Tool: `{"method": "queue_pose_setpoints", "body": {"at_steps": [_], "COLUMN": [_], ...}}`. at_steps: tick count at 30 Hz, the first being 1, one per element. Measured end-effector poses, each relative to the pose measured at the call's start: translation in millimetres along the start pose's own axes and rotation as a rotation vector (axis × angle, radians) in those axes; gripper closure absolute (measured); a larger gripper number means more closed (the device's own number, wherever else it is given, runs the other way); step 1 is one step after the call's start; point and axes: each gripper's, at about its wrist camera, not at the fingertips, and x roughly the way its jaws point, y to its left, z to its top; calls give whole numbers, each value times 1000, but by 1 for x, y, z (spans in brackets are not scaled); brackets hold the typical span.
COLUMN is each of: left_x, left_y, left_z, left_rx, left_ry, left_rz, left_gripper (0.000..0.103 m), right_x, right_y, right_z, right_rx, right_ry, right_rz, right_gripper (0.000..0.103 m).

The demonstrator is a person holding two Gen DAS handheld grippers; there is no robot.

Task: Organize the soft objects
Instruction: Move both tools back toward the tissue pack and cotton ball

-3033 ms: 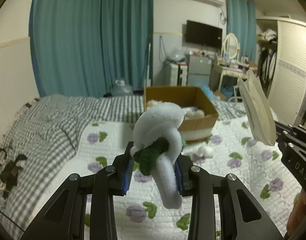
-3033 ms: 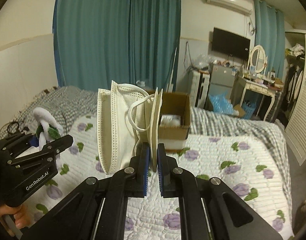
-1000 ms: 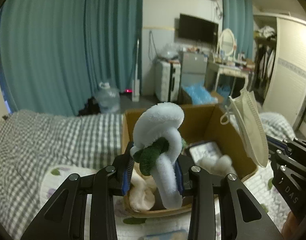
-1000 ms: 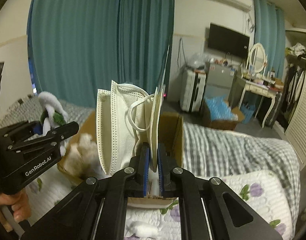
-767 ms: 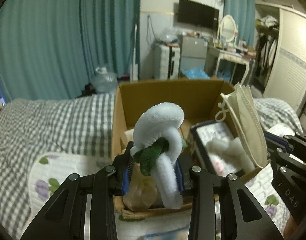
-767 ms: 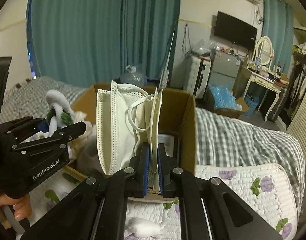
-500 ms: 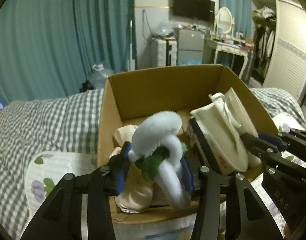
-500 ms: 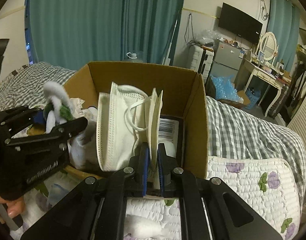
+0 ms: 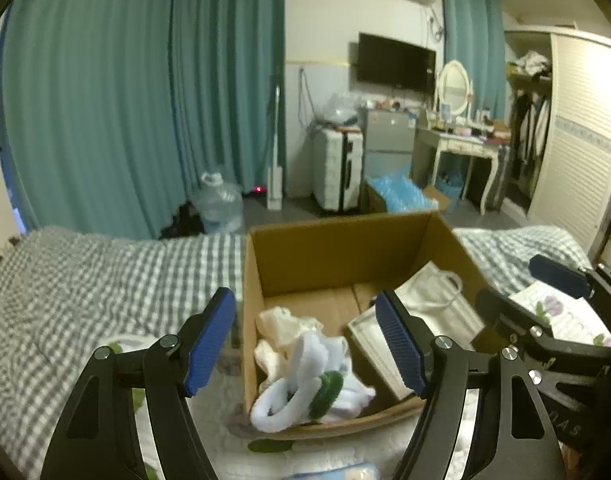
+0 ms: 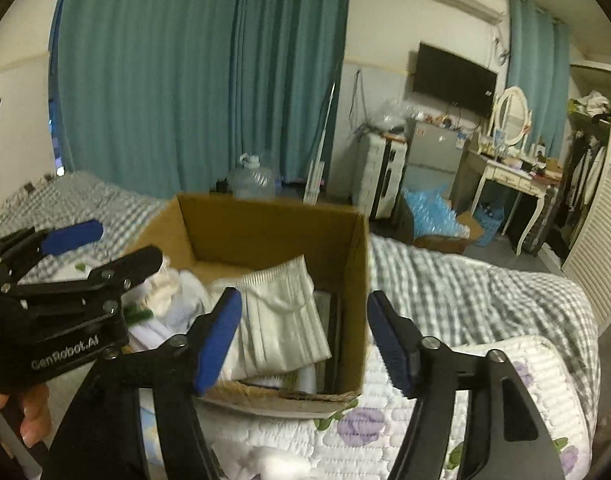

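Left hand-held gripper (image 9: 305,344) had just opened, jaws empty; the white-and-green plush toy (image 9: 301,384) lay released in the cardboard box (image 9: 337,248) just below it. Right hand-held gripper (image 10: 301,340) had also just opened, empty, above the face mask (image 10: 281,312) lying in the box's right half, on the bed (image 10: 465,280).

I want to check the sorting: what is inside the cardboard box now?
Inside the cardboard box lie the white plush toy with its green part, pale cloth items, and the face mask on a flat tray. Whatever lies beneath these is covered.
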Motion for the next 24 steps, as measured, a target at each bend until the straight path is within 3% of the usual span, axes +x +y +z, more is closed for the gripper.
{"method": "queue_pose_setpoints", "body": {"at_steps": [5,9,14,24], "left_x": [-34,-67,-111,-192], "left_y": [10,19,24,31], "left_z": [15,24,34,37], "left_rx": [-8,-20,-23,-47], "left_ry": [-54,-109,-160,-248], "left_rz": [11,41,63,103], "left_gripper": [28,12,12,11], "right_x": [-41,-75,-122,-219], "right_y": [-5,-4,3,15], "right_z": [15,27,34,42], "right_rx": [40,61,63,7], "right_ry": [-82,-128,-201,-308], "right_rz": [-3,19,25,-11], "right_gripper": [24,16,1,0]}}
